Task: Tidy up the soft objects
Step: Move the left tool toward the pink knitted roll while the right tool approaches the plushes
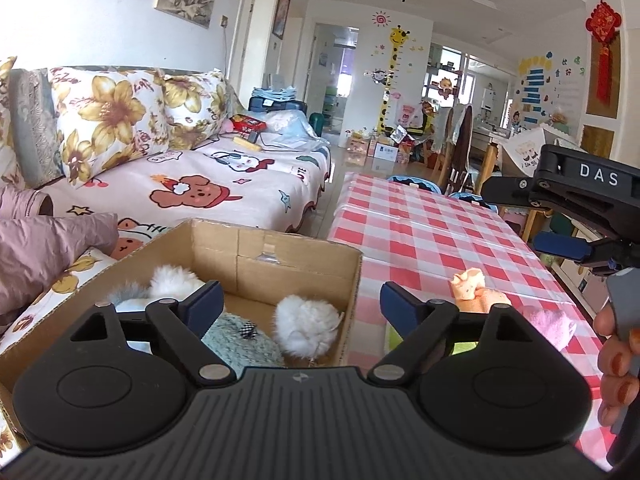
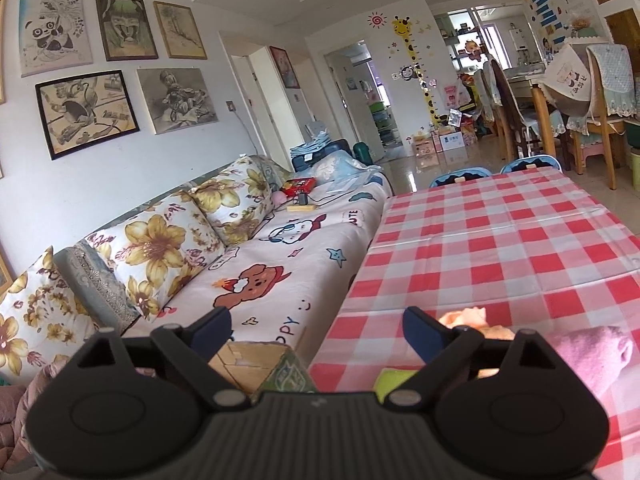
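**Soft items in box and on table; both grippers released**

The soft objects lie in two groups. Inside the open cardboard box (image 1: 280, 264) are a white fluffy ball (image 1: 306, 328), a pale green knitted item (image 1: 240, 340) with a small checkered bow, and a white-and-grey furry item (image 1: 168, 284) toward the far left corner. The white ball rests against the box's right wall, touching the green item.

On the red-and-white checked tablecloth (image 1: 440, 232), just right of the box, lie a peach cloth item (image 1: 470, 286), a pink fuzzy item (image 1: 554, 326) and a yellow-green item (image 1: 400, 340); the last two are partly hidden by gripper linkage. In the right wrist view the same three appear as peach (image 2: 468, 318), pink (image 2: 592, 350) and yellow-green (image 2: 394, 380).

The left gripper (image 1: 300, 304) hangs over the box's near edge, jaws spread wide with nothing clamped; the white ball and green item lie below the gap, not touched by the pads. The right gripper (image 2: 316, 328) has its jaws apart and empty, positioned over the boundary between box corner and table. It also shows at the right edge of the left wrist view (image 1: 552, 220), above the tablecloth, with a hand (image 1: 618, 356) on its handle.

Surroundings: a sofa (image 1: 224, 188) with a cartoon-print cover stands left of the table, carrying floral cushions (image 1: 116, 116). A pink padded garment (image 1: 48, 248) lies beside the box's left side. Framed pictures (image 2: 88, 112) hang above the sofa.
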The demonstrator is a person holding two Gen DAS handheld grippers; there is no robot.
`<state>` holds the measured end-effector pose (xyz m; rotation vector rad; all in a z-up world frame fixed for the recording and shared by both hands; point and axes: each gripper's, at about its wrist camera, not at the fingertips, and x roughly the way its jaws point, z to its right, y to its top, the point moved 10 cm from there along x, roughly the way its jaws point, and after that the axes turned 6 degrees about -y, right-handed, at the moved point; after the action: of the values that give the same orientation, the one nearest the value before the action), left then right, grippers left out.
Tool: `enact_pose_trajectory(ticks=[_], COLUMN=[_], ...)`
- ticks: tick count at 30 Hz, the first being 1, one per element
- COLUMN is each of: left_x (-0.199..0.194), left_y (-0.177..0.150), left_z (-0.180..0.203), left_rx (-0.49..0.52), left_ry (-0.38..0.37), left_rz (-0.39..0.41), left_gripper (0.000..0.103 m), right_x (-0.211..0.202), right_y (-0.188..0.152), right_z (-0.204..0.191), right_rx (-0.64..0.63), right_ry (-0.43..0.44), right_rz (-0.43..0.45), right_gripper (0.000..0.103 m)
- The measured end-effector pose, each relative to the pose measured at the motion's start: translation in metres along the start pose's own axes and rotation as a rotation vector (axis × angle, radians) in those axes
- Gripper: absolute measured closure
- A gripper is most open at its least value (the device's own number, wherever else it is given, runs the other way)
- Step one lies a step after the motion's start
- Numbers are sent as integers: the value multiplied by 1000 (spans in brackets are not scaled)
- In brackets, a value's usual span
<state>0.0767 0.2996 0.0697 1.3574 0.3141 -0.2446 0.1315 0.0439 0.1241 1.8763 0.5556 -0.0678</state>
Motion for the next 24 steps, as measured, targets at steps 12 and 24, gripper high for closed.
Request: enact_pose_trajectory(ticks=[12, 24], left_x=[3, 10], left_y=[-4, -10], left_z=[11, 20], left_rx=[62, 126], left_ry=[-48, -96], left_rz=[-11, -42], left_gripper=[0, 0], right_x=[-9, -20], right_y=[6, 8], right_z=[26, 58], right_rx=[10, 14], right_ry=[-48, -96], right_rz=[13, 18], right_gripper=[6, 5])
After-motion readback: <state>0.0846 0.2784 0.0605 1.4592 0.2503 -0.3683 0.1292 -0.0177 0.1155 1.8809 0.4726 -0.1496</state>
